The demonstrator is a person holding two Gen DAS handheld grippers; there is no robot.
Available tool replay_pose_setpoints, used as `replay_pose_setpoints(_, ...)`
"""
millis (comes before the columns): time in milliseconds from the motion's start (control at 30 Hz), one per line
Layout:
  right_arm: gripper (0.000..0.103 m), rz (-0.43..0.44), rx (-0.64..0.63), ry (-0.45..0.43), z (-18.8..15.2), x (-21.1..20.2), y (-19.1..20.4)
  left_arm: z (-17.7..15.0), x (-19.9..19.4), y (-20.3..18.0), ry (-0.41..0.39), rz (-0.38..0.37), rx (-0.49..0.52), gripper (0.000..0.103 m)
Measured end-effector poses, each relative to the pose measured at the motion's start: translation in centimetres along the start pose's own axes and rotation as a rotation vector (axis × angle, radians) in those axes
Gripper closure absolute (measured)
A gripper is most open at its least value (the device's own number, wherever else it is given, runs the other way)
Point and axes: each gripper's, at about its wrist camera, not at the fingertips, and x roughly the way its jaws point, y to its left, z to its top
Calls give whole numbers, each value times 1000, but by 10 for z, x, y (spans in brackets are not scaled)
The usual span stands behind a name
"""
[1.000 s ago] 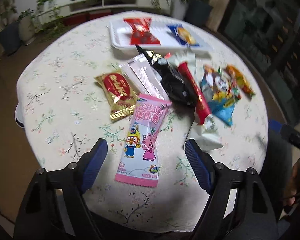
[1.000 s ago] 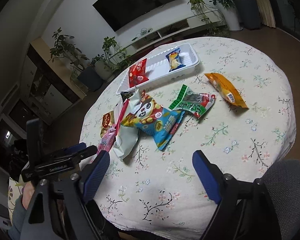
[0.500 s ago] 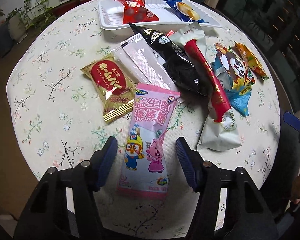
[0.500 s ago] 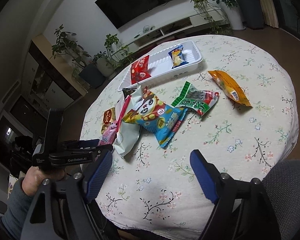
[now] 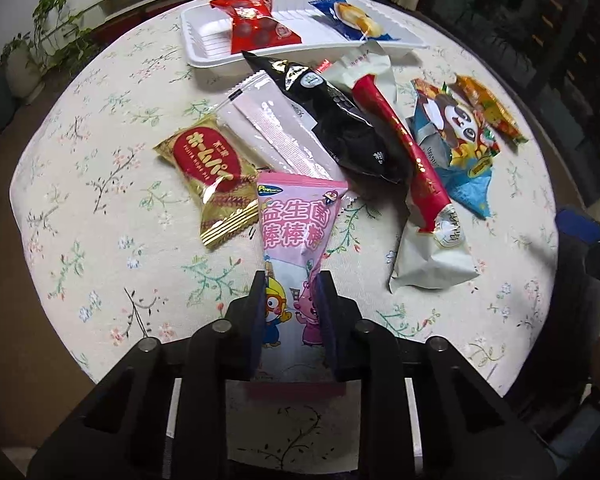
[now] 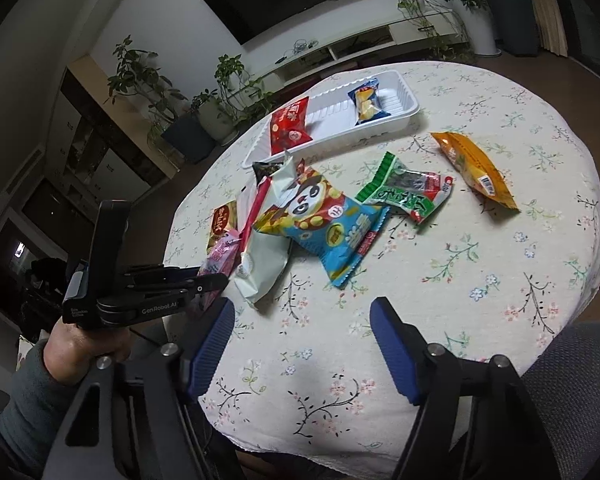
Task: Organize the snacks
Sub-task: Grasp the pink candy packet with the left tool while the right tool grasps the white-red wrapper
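Now my left gripper [image 5: 291, 308] pinches the pink snack packet [image 5: 296, 248] near its lower end, my blue pads pressed against both long edges so the wrapper bows up between them. A second ago those jaws stood wide on either side of the packet; they have just closed onto it. The packet lies on the floral tablecloth [image 5: 112, 240] at the near edge, its long axis running straight away from me, its top edge pointing toward the white tray [image 5: 204, 46]. Just left of its far end lies the gold packet [image 5: 210, 176], with a clear-wrapped white packet [image 5: 276, 132] and a black packet [image 5: 340, 124] beyond. In the tray at the far side sit a red packet [image 5: 256, 24] and a blue one [image 5: 352, 20]. My right gripper [image 6: 302, 344] hovers spread above bare cloth with nothing between its pads, its jaws having narrowed a little.
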Motion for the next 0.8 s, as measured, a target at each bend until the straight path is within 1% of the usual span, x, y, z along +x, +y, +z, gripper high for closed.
replay_pose_setpoints(100, 31, 61, 12, 34, 5, 8, 9, -8, -6, 6, -21, -25, -35, 85)
replay_pose_setpoints(200, 35, 148, 46, 113, 12, 28, 21, -16, -11, 9, -43, -48, -64, 85)
replay_pose_setpoints(267, 36, 169, 52, 148, 16, 40, 28, -23, -18, 14, -68, -74, -99, 86)
replay_pose_setpoints(367, 37, 144, 39, 158, 25, 57, 38, -32, -25, 19, -94, -102, -140, 86)
replay_pose_setpoints(433, 37, 131, 67, 174, 31, 70, 37, -38, -26, 22, -100, -114, -161, 86)
replay_pose_setpoints(567, 38, 88, 152, 216, 41, 94, 29, -41, -27, 24, -112, -128, -170, 86)
replay_pose_setpoints(633, 38, 69, 156, 216, 45, 101, 28, -41, -28, 25, -121, -136, -173, 86)
replay_pose_setpoints(800, 38, 20, 161, 248, 49, 118, 24, -40, -23, 26, -119, -158, -178, 86)
